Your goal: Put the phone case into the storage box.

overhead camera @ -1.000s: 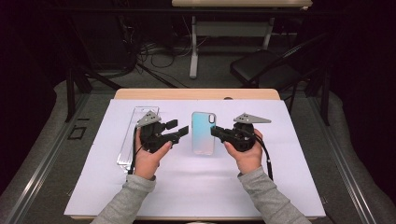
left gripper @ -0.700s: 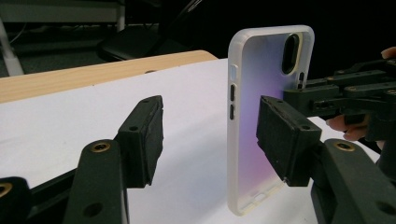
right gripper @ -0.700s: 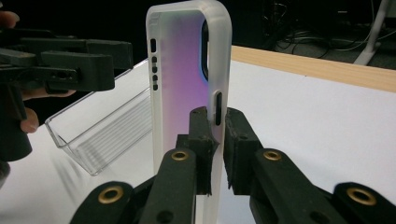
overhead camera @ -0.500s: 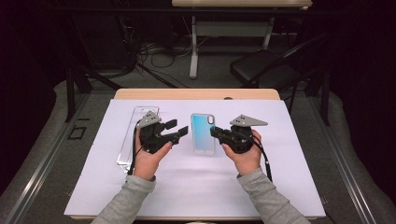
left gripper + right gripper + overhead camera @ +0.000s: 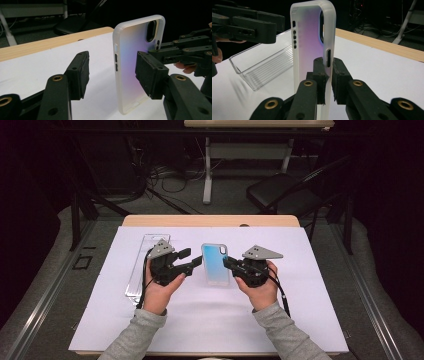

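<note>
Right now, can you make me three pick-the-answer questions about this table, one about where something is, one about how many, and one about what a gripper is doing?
1. Where is the clear plastic tray?
A. Beside the left gripper, on the white sheet
B. On the chair
C. Under the phone case

2. How many phone cases are there?
A. Three
B. Two
C. One

3. What is the right gripper doing?
A. Lying open on the table
B. Pinching the phone case by its edge
C. Holding the tray

Answers: 1 A, since the high view shows the tray lying at that gripper's outer side. 2 C, as a single case stands between the grippers. 3 B, because the right gripper view shows both jaws pressed on the case's side wall.
</note>
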`<state>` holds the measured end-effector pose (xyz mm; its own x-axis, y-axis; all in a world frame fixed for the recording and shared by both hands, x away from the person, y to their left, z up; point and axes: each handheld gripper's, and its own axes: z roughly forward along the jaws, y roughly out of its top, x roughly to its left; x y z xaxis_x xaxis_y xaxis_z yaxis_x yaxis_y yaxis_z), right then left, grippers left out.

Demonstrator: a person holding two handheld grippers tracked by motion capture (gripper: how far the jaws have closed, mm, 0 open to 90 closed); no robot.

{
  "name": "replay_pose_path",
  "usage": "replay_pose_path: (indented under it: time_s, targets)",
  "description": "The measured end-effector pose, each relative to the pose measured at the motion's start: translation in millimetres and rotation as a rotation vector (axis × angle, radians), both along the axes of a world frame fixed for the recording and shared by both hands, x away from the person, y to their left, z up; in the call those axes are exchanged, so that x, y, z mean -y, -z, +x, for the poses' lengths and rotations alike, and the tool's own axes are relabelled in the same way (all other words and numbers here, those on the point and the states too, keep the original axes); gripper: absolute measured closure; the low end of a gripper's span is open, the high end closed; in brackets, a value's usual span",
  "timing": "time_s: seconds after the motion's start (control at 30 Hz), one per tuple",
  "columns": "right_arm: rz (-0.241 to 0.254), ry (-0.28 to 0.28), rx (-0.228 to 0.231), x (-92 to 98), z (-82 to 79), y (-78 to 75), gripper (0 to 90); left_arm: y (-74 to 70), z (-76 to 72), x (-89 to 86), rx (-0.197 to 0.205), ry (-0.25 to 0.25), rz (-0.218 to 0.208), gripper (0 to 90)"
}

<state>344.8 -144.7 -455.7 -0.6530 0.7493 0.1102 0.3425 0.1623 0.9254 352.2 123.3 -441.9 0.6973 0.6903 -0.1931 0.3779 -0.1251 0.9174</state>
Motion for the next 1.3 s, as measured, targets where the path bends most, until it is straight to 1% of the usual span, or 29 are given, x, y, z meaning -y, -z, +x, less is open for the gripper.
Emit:
replay_pose_path:
  time_s: [0.13,0.37,0.6,0.8,1.1,1.3]
  targets:
    - [-0.004,-0.006,0.009,-2.0,-1.8,-0.5,82.8,-1.9,-1.8,0.1,0.001,0.001,0.002,46.7]
    - [-0.008,-0.018,0.007,-5.1,-4.6,-0.9,82.8,-4.2,-4.0,0.5,0.010,0.011,0.009,49.7]
    - [-0.025,-0.026,0.019,-9.1,-7.0,-0.2,82.8,-6.5,-6.9,1.7,0.016,0.012,0.013,53.2]
    - [-0.040,-0.034,0.029,-12.5,-9.8,0.0,82.8,-6.5,-7.4,1.7,0.010,0.014,0.020,57.5]
    - [-0.042,-0.043,0.035,-15.4,-12.2,0.3,82.8,-6.6,-8.2,0.9,0.014,0.010,0.020,61.8]
    - [-0.046,-0.051,0.035,-17.0,-13.2,0.6,82.8,-6.4,-8.7,0.3,0.010,0.002,0.022,66.6]
